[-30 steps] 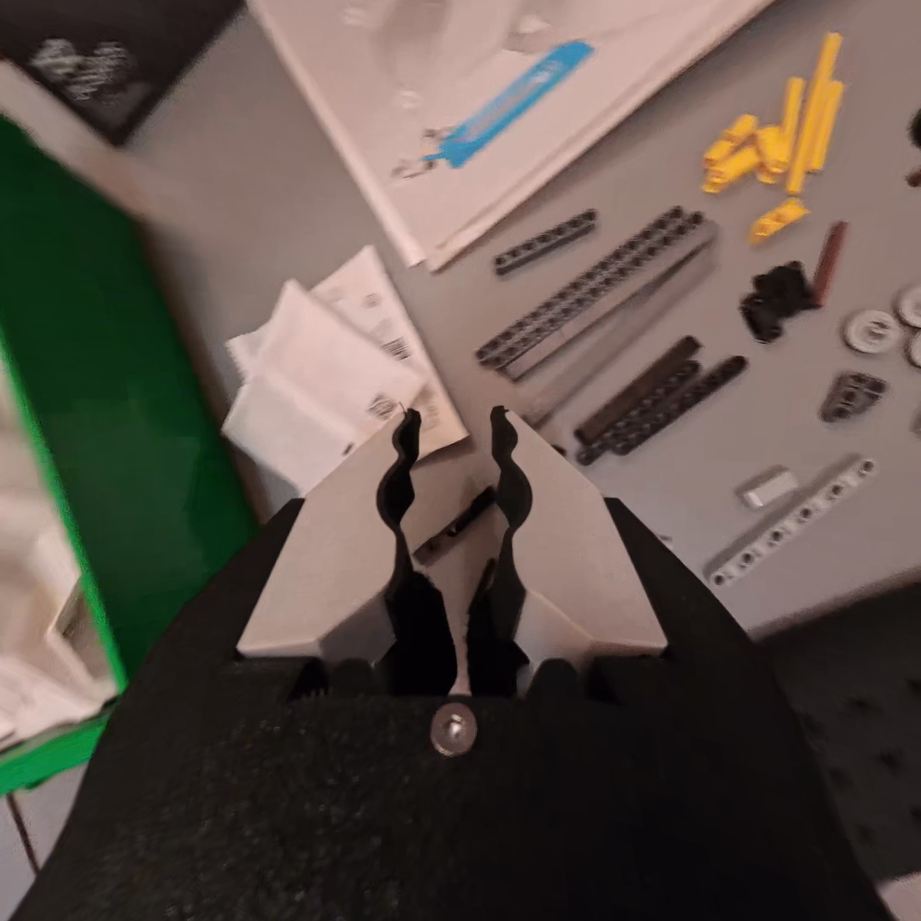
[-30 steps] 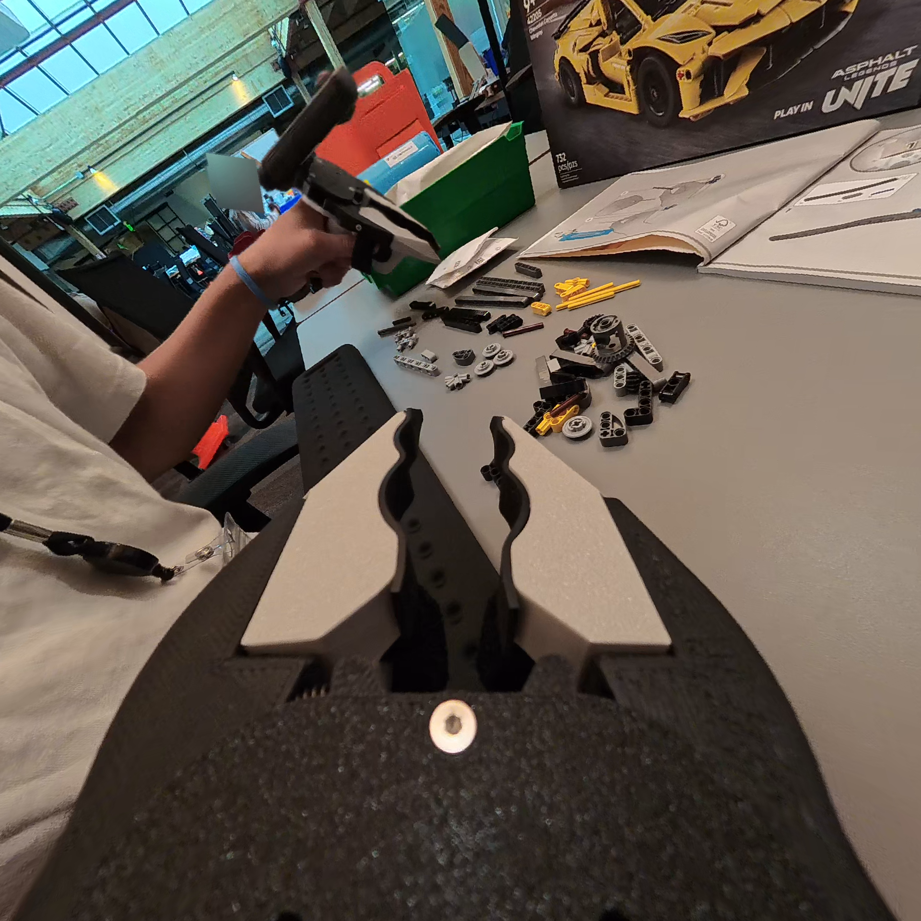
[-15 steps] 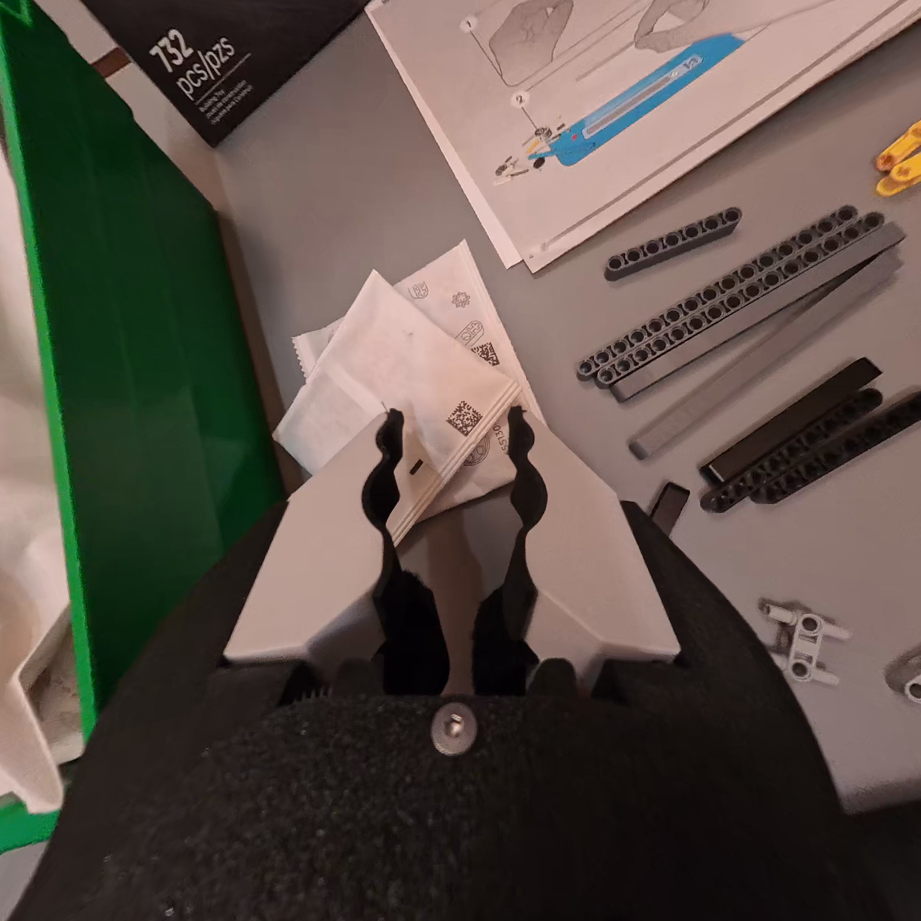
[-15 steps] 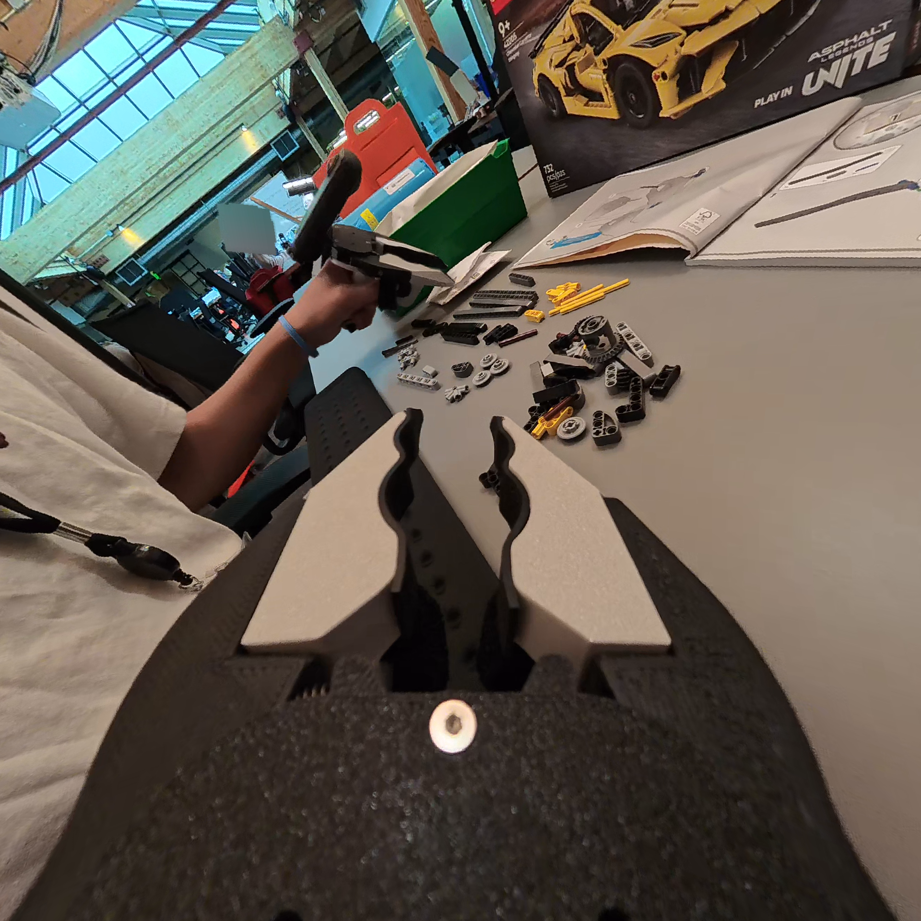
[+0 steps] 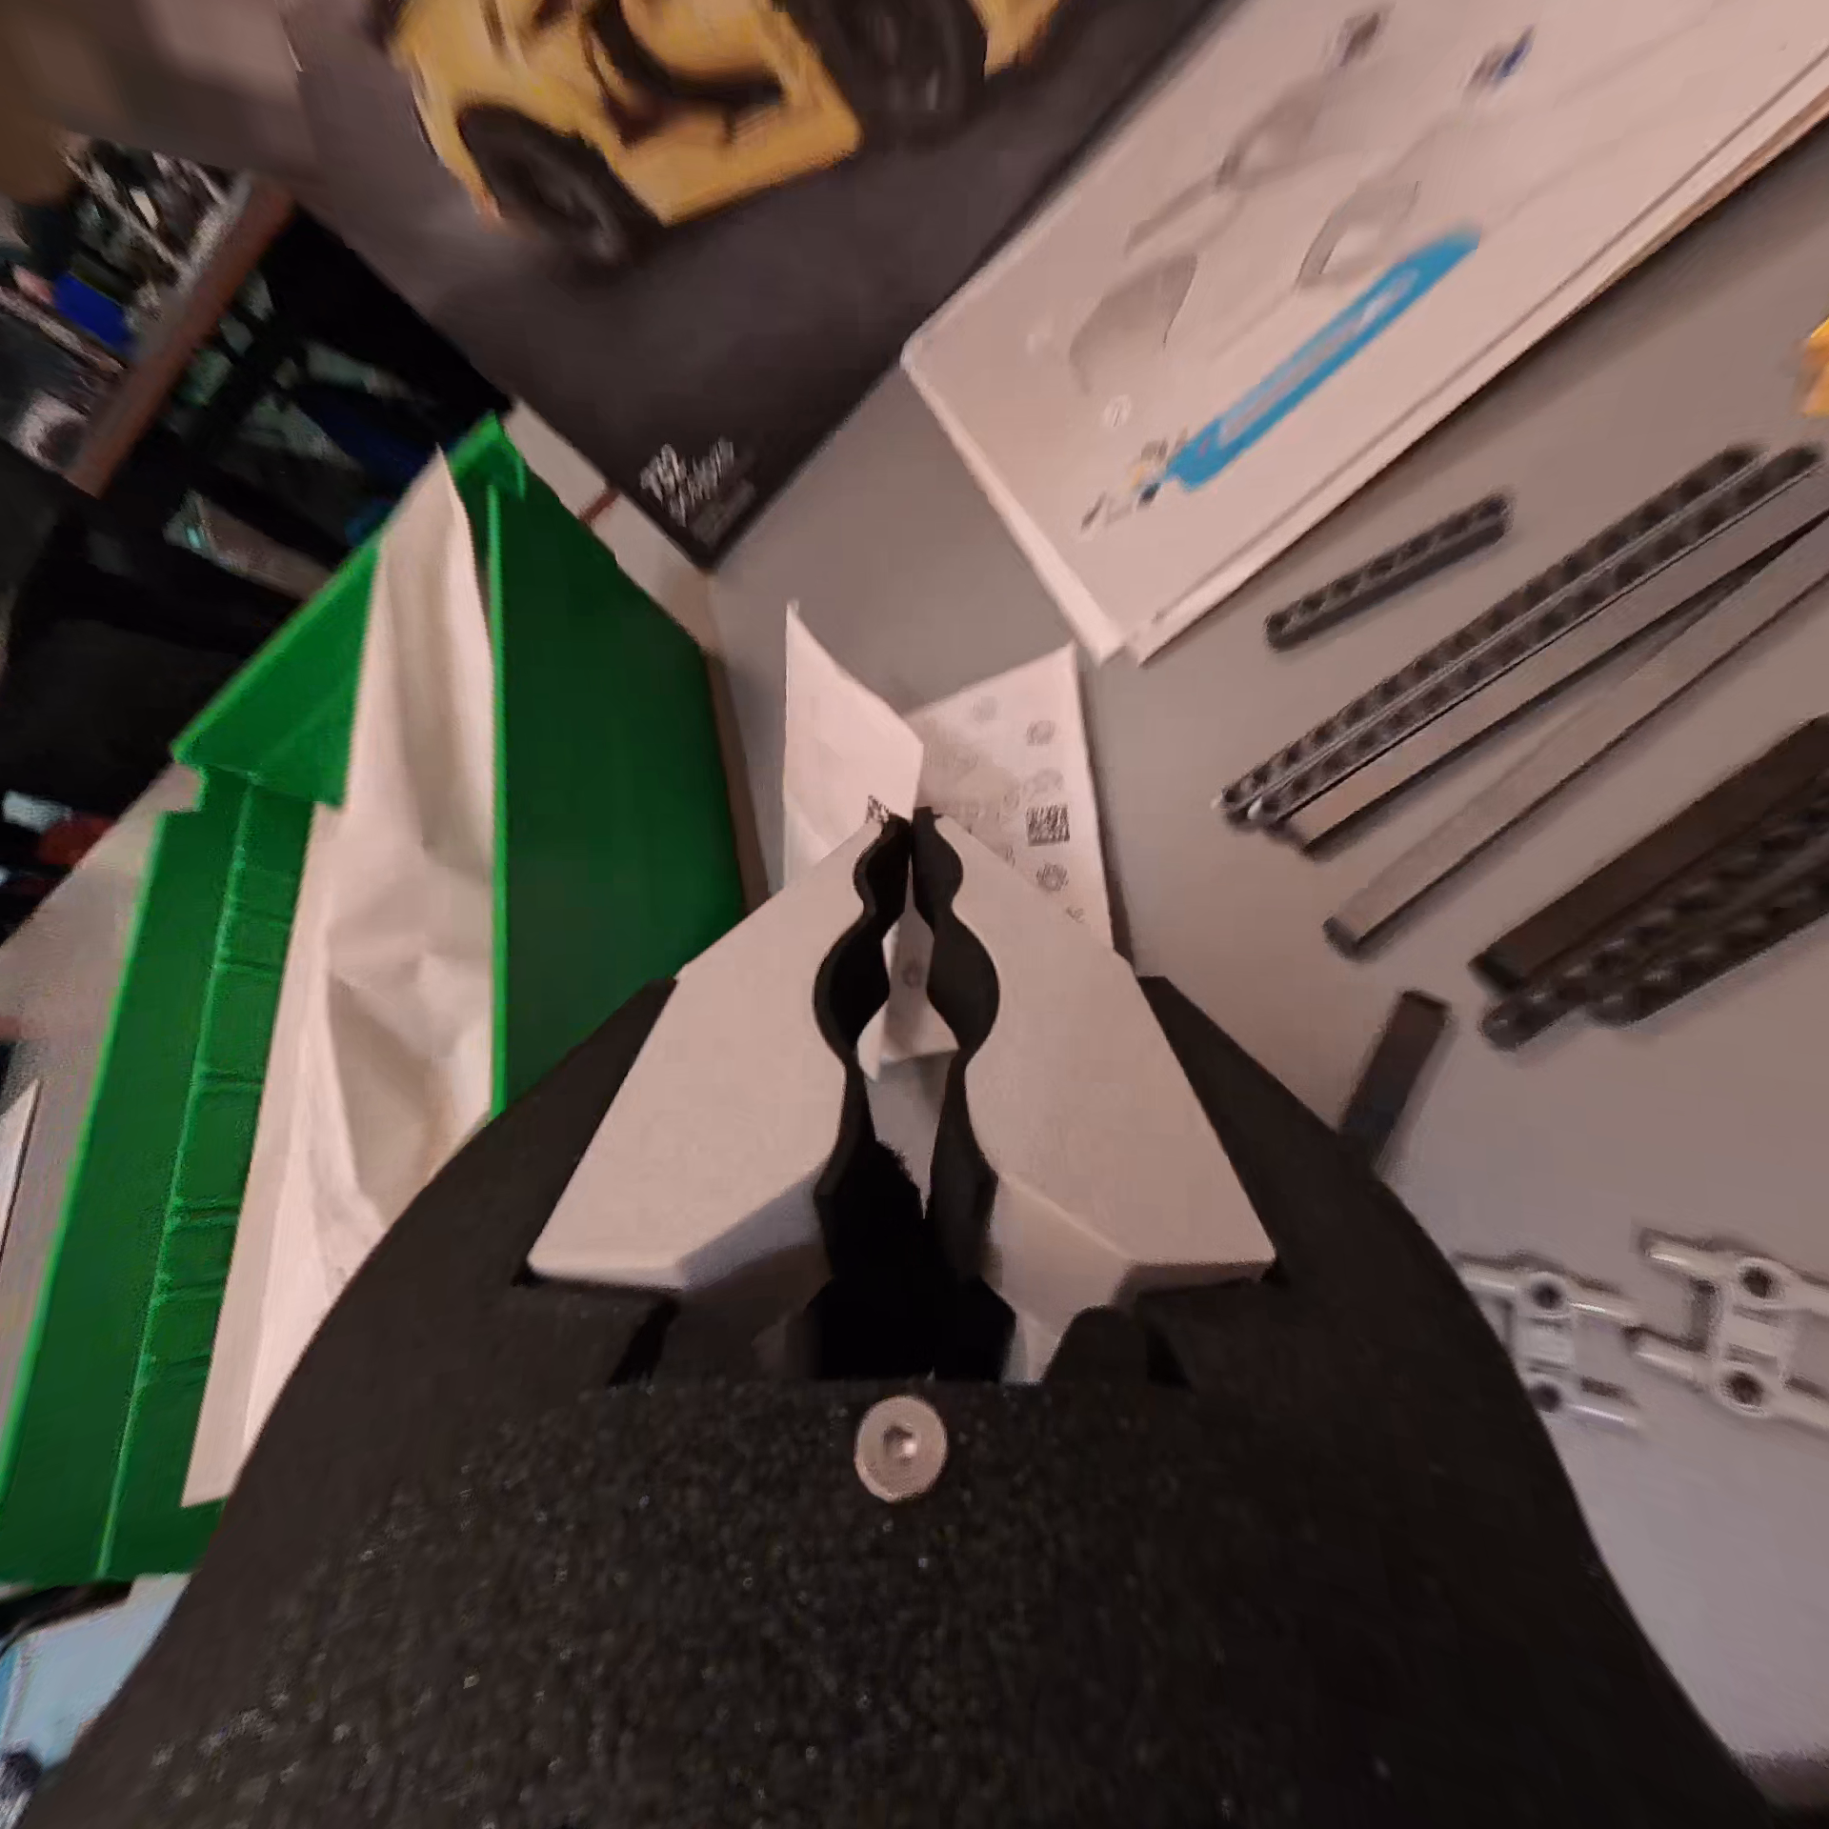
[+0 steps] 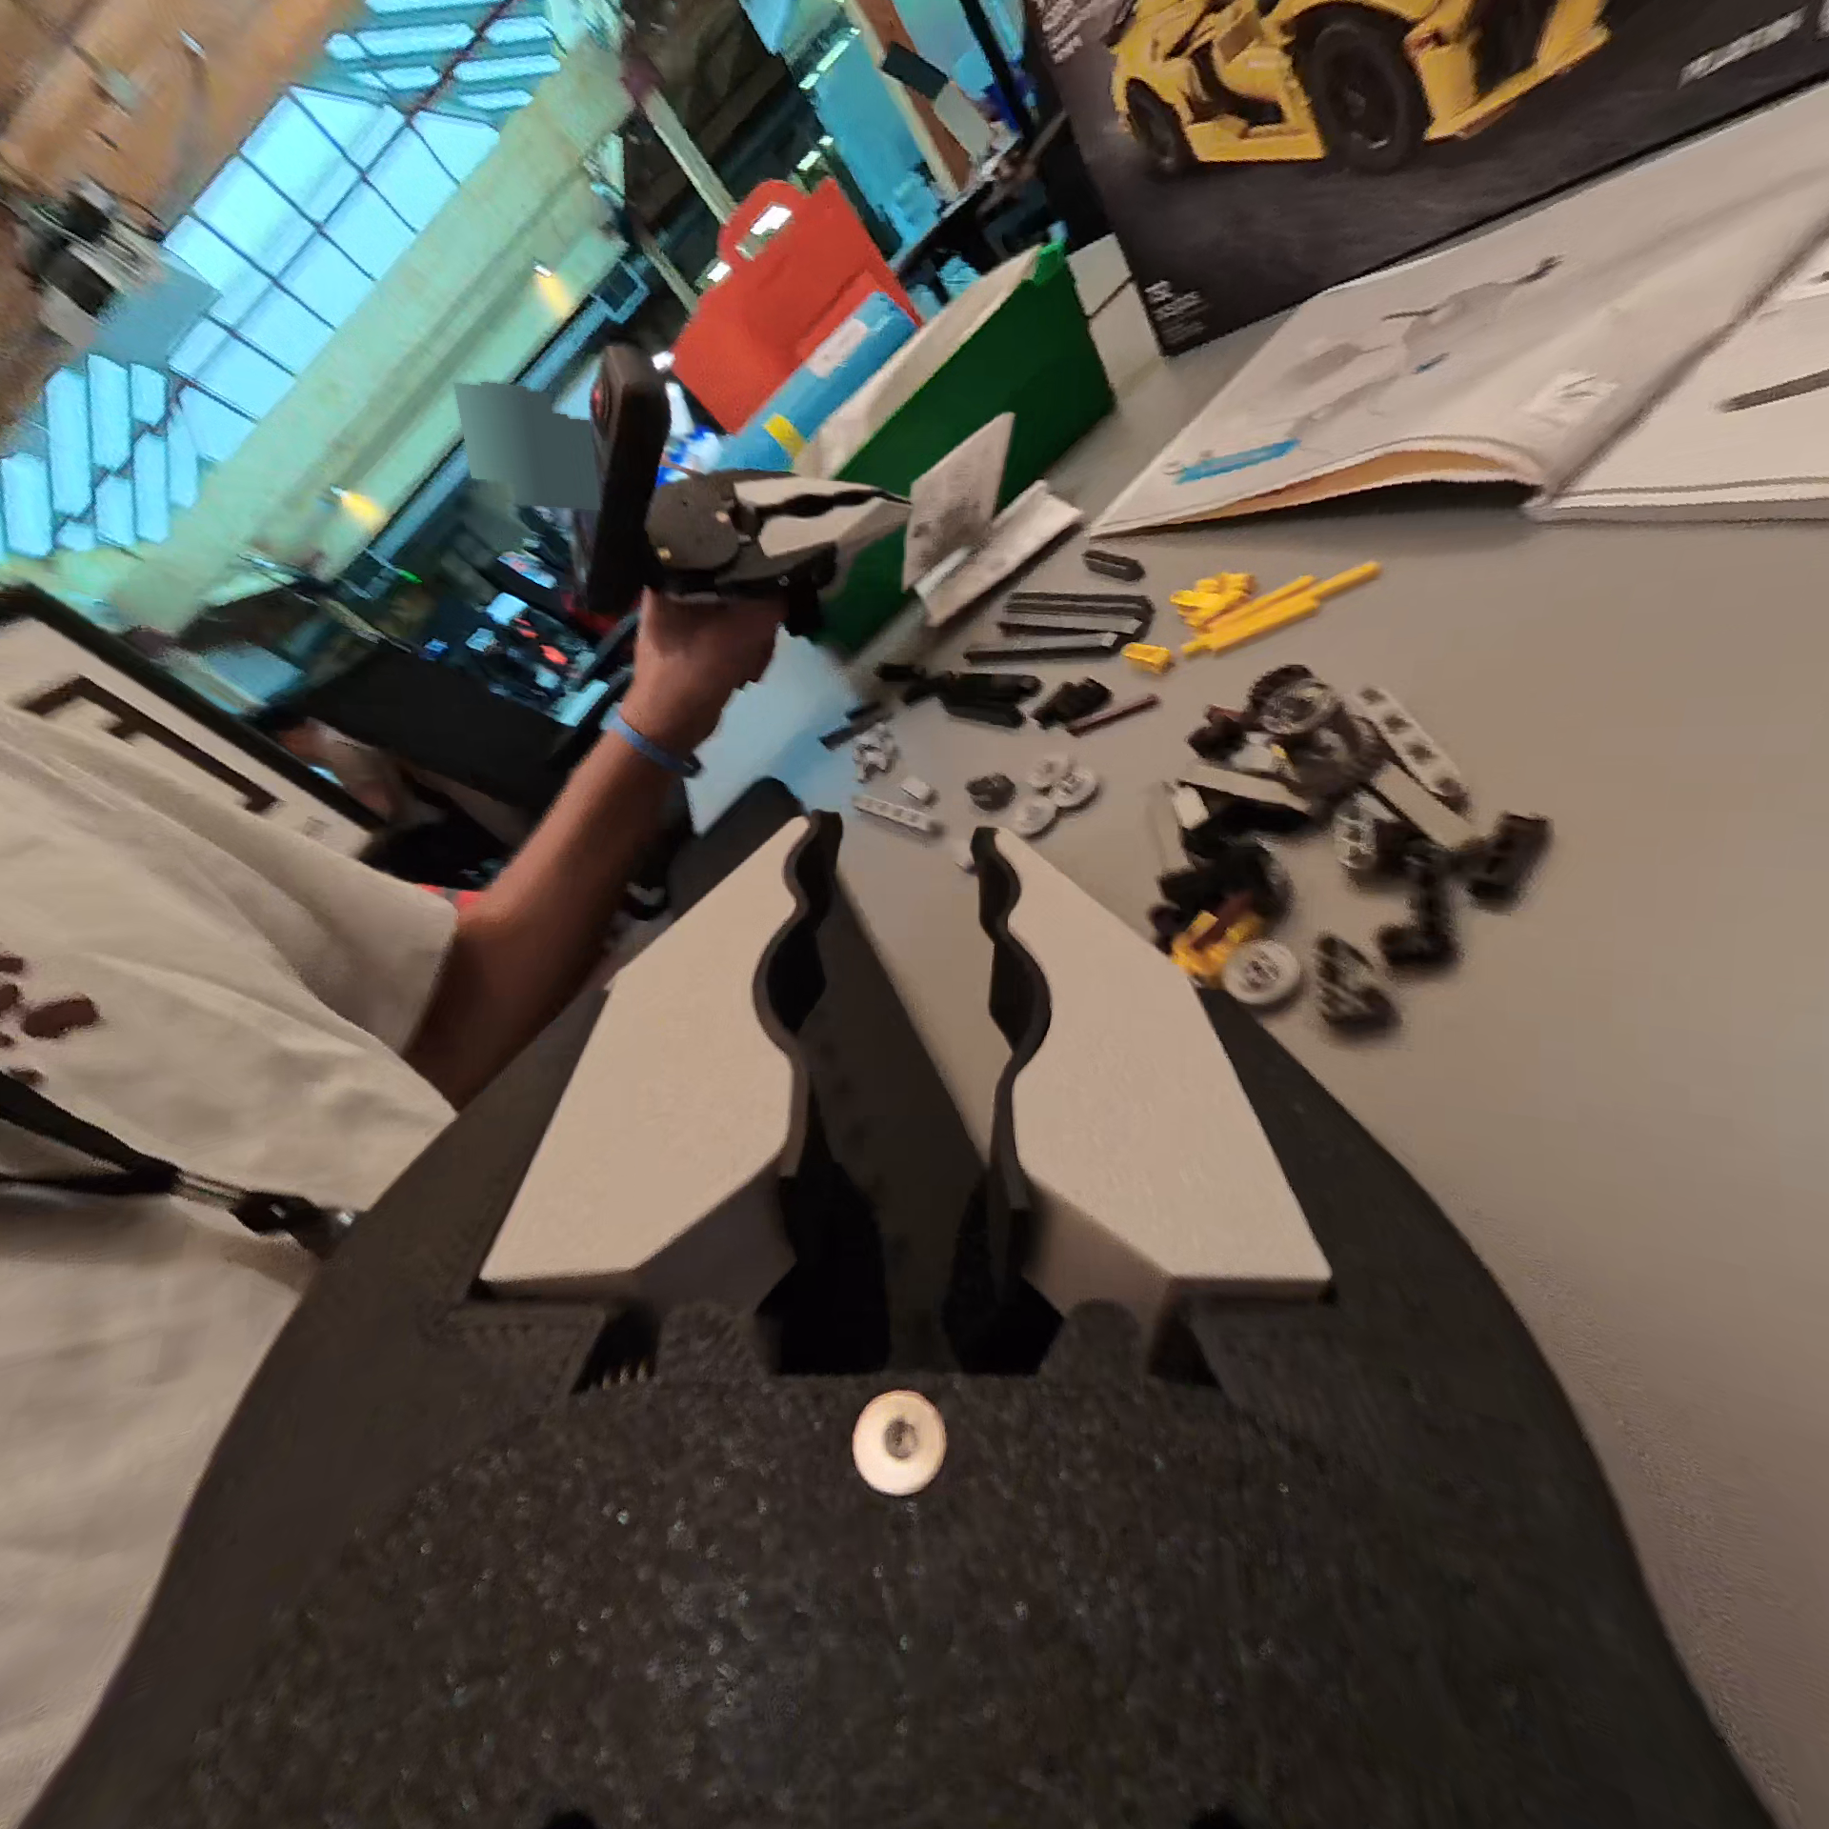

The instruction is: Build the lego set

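My left gripper is pinched closed on the edge of a flat white paper parts bag with small printed marks. In the right wrist view the same bag hangs lifted off the table ahead of that gripper, at centre frame. I judge the hold is at the bag's edge so the empty paper can be carried clear of the work area — most likely toward the open green plastic bin just left of it, which already holds crumpled white paper.

A second white paper bag lies flat on the grey table, just beyond my fingertips.

My right gripper stands open and empty, low over the near table edge at lower centre; I judge it is parked there to keep out of the way.

The task's pieces are on the table:
- Long black and grey perforated plastic beams lie in rows at the right of the left wrist view.
- A loose heap of black, grey and yellow small parts sits at right centre of the right wrist view, with yellow rods above it.
- The open white instruction booklet lies at upper right, placed for reading, and the dark set box with a yellow car pictured on it stands behind it.

No assembly is visible yet — this reads as clearing packaging.
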Available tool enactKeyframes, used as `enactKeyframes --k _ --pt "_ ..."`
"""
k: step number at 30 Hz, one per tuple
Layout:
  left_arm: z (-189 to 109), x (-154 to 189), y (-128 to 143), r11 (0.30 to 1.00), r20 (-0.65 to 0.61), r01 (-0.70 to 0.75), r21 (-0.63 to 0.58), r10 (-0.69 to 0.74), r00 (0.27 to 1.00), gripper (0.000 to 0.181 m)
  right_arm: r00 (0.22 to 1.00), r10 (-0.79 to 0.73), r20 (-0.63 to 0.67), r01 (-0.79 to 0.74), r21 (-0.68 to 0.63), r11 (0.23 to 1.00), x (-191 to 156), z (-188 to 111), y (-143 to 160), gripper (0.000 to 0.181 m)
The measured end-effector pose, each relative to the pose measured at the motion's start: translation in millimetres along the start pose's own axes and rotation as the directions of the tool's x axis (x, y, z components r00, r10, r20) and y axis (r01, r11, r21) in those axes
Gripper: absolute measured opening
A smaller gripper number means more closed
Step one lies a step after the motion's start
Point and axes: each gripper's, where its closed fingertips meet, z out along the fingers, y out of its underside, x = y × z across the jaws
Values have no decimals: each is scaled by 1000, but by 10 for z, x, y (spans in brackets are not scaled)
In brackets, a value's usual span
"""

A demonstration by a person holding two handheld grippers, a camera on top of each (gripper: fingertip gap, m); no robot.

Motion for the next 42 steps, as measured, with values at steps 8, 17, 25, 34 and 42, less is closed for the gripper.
enactKeyframes --k 8,17,25,34,42 --pt "-570 638 -781 942 -28 -190 276 206 978 0 940 286 187 -255 -174 951 -67 1135 -283 44" --pt "-63 373 257 976 -280 156 -151 -194 940 76 982 106 157 -54 -304 951 -14 1321 -245 41" --pt "280 412 208 974 -416 24 -226 -119 902 94 941 185 283 -90 -317 944 -264 942 131 39" --pt "235 169 314 954 -356 13 -300 -125 926 27 942 160 295 -67 -301 951 -296 772 127 39" --pt "-36 -41 138 983 -271 -59 -171 11 963 3 943 114 313 -21 -286 958 -328 1093 -30 37"
